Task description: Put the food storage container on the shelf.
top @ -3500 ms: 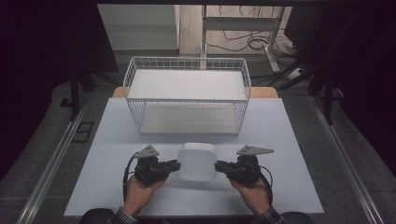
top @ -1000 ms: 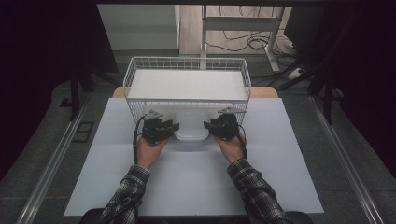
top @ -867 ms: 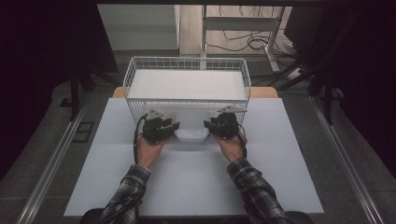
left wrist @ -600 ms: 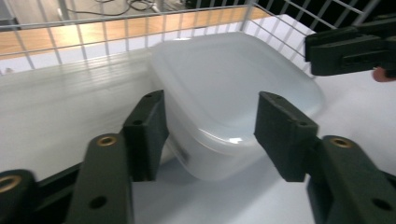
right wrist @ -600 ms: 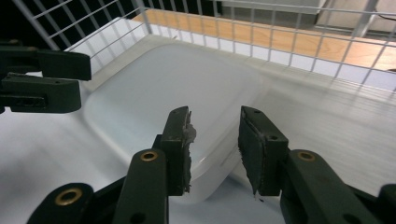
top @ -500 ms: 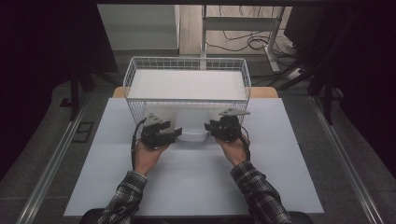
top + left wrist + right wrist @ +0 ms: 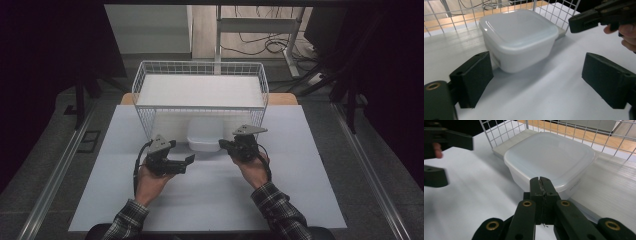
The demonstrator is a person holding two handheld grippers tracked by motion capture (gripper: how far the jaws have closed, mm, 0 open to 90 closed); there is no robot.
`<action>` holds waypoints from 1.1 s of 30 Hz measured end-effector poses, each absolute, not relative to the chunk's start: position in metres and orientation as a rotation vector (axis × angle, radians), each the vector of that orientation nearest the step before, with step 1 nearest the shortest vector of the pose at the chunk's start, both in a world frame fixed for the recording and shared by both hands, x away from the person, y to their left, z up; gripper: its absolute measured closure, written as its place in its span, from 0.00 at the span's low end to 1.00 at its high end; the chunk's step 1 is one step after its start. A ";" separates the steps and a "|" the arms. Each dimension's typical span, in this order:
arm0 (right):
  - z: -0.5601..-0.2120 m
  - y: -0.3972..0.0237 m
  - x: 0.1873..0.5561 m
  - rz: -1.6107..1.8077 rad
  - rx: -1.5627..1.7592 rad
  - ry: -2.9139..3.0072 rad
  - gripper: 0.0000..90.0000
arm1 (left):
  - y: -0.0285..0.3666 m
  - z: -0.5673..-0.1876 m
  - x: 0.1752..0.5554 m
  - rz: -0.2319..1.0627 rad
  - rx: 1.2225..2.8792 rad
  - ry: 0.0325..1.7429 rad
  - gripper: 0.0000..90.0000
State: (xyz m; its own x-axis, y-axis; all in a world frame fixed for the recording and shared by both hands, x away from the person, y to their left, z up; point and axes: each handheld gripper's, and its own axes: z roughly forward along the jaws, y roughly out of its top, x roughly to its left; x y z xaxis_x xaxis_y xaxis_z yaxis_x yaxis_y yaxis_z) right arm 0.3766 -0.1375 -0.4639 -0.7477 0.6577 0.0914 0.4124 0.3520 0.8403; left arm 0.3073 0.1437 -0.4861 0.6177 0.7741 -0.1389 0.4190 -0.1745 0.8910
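Since a second ago I have drawn both hands back from the white tub (image 7: 204,140), which now sits on the white table (image 7: 210,195) with its far part pushed in through the open front of the wire basket (image 7: 200,85). My left gripper (image 7: 186,161) stands clear of the tub to its left, its jaws just opened wide with nothing between them. My right gripper (image 7: 222,145), just beside the tub's right side, has just closed its jaws together on nothing.
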 end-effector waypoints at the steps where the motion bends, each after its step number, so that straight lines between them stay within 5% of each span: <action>1: -0.464 -0.137 0.375 1.351 0.958 2.357 0.99 | 0.145 -0.487 0.303 0.434 1.804 0.960 0.08; 16: -0.483 -0.122 0.372 1.327 0.918 2.449 0.98 | 0.163 -0.511 0.248 0.495 1.805 0.959 0.04; 33: -0.494 -0.096 0.396 1.256 0.912 2.427 0.99 | 0.163 -0.518 0.245 0.494 1.824 0.964 0.06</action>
State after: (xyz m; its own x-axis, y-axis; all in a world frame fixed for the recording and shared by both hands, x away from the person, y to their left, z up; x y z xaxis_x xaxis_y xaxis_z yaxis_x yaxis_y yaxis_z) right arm 0.3963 -0.0956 -0.4943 -0.7691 0.6367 0.0547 0.4122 0.4290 0.8038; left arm 0.2449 0.1630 -0.5179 0.6028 0.7937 -0.0823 0.3969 -0.2087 0.8938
